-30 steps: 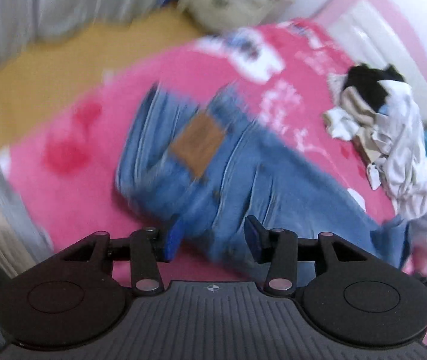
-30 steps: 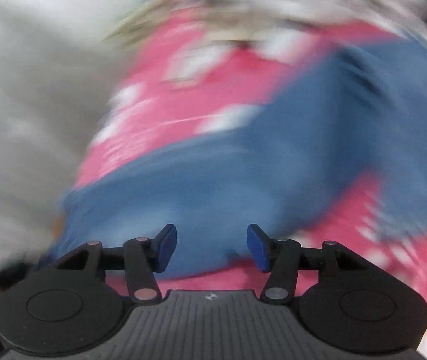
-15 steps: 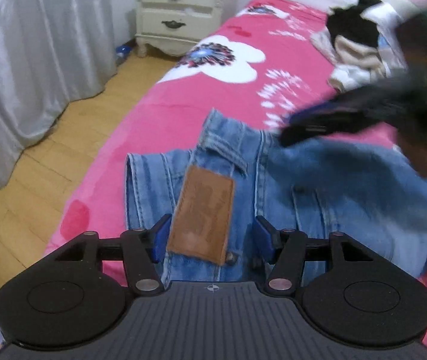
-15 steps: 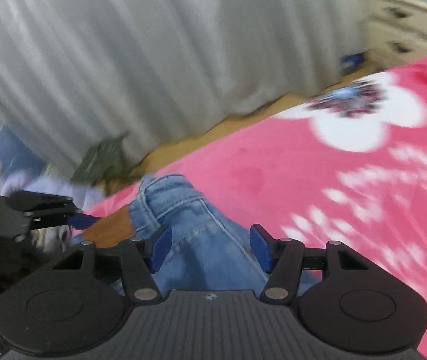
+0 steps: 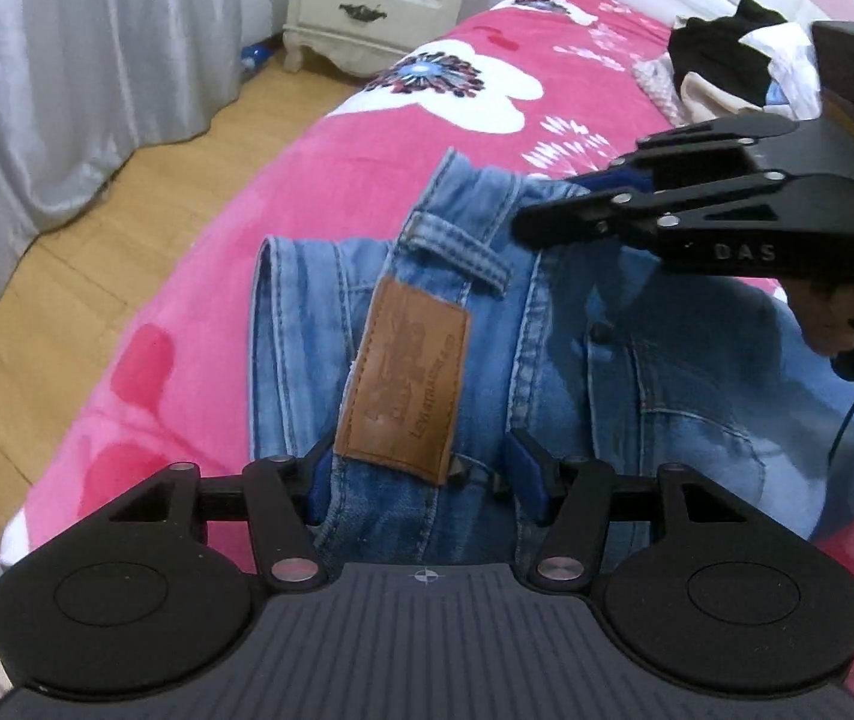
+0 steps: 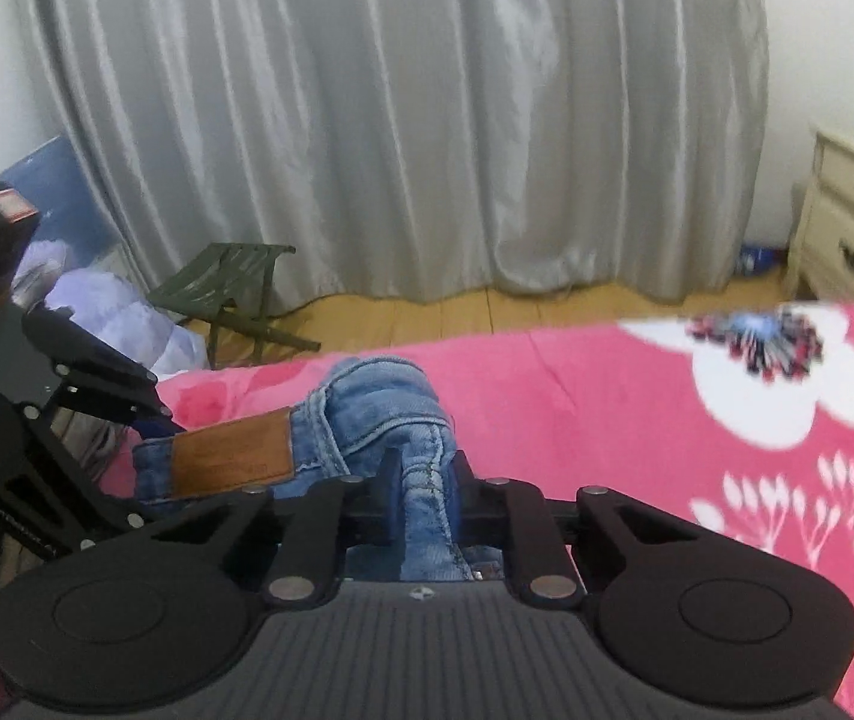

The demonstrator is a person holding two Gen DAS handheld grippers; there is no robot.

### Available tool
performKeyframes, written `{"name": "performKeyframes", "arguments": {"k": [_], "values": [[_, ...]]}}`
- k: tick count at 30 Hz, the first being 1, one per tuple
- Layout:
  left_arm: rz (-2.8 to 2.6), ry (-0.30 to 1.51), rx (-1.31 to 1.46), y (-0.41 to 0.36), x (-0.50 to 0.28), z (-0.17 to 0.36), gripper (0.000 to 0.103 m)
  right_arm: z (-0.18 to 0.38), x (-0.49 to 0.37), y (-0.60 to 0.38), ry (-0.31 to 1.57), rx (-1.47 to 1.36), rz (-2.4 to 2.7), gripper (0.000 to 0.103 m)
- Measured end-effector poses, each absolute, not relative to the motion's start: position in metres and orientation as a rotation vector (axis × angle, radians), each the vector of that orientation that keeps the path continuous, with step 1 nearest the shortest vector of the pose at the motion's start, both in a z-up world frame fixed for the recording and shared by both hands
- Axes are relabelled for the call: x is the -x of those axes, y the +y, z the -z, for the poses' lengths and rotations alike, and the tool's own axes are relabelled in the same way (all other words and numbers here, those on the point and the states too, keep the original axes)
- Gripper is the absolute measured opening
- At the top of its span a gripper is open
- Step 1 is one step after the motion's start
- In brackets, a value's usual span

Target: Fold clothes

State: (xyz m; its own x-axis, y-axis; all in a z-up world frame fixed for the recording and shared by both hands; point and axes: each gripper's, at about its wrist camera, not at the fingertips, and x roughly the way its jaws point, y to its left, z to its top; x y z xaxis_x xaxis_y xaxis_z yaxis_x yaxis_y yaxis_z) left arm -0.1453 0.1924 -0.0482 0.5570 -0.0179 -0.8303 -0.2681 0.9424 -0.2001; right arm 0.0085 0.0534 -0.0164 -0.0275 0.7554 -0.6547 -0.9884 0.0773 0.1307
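Jeans (image 5: 547, 360) laid flat on pink bed (image 5: 318, 192), waist end near bed edge.
Right gripper (image 6: 423, 498) shut tight on waistband fold, likely so top edge can be lifted.
Left gripper (image 5: 420, 474) held wide apart around leather patch (image 5: 405, 387), nothing pinched, likely lined up for second hold.
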Motion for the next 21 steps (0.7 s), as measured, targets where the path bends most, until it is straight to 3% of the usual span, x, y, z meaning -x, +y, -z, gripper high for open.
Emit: {"name": "performKeyframes", "arguments": {"k": [14, 21], "values": [[-0.19, 1.106, 0.427, 0.214, 0.165, 0.052, 0.056, 0.049, -0.007, 0.138, 0.719, 0.531, -1.589, 0.016], [-0.28, 0.907, 0.309, 0.212, 0.164, 0.004, 0.056, 0.065, -0.013, 0.154, 0.75, 0.509, -1.615, 0.018]]}}
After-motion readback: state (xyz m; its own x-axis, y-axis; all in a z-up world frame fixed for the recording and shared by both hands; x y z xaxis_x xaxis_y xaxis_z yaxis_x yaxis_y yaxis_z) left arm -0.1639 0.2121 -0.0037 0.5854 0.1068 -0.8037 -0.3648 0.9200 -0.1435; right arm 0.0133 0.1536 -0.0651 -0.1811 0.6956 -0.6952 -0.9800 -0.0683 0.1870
